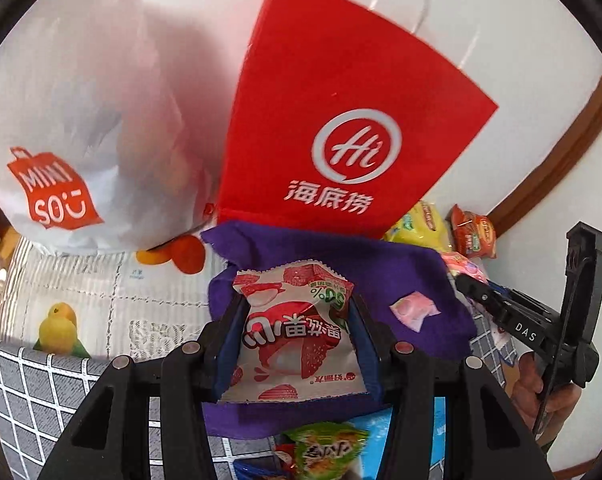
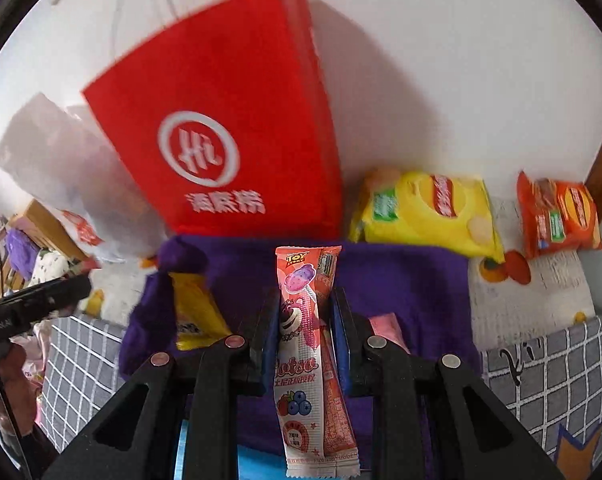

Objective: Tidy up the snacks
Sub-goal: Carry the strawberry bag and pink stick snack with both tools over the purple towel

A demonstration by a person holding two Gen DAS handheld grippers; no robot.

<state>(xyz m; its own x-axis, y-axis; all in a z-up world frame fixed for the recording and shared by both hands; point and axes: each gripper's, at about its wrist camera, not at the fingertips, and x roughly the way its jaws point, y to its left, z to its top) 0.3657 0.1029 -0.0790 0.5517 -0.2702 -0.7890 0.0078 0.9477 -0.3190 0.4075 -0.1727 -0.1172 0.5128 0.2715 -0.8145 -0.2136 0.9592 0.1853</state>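
Left gripper (image 1: 297, 344): clamped on a strawberry snack packet (image 1: 297, 336), pads pressing its two sides, held above the purple cloth (image 1: 401, 272).
Right gripper (image 2: 306, 332): fingers narrow, pinching a long pink lollipop packet (image 2: 307, 344) upright over the purple cloth (image 2: 401, 280).
Red paper bag (image 1: 341, 120): stands upright at the far edge of the purple cloth, white handles against the wall.
White plastic bag (image 1: 73, 120): just left of the red paper bag.
Small pink candy (image 1: 415, 310): lies on the purple cloth, right of the left gripper.
Yellow chip bag (image 2: 425, 212): at the cloth's far right corner, beside the red paper bag.
Orange chip bag (image 2: 557, 216): right of the yellow chip bag, off the cloth.
Yellow packet (image 2: 197, 312): on the cloth's left part, under a raised fold.
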